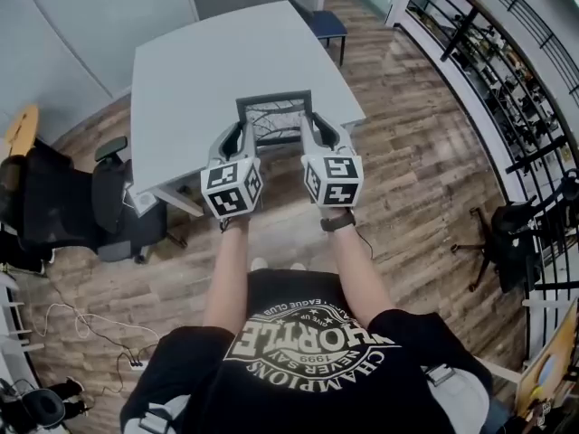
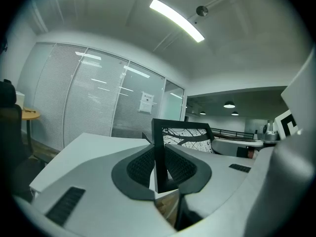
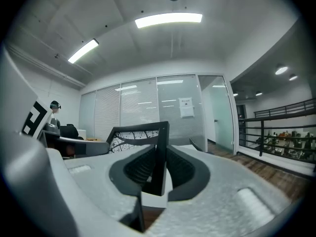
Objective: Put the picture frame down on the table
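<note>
Left gripper [image 1: 241, 136]: jaws narrow, clamped on the left side bar of the picture frame [image 1: 274, 118]. Right gripper [image 1: 308, 132]: jaws narrow, clamped on the frame's right side bar. In both gripper views the thin bar sits between dark ribbed pads [image 2: 142, 165] set in smooth grey shells.

The frame is held roughly upright over the near edge of the table [image 1: 208, 61]; can't tell if it touches the top. It is a thin, black, rectangular frame, and its picture has black branching lines on white. The table has a smooth, pale grey top. Wood-plank floor [image 1: 407, 179] below. Black office chair [image 1: 109, 197] at left.
</note>
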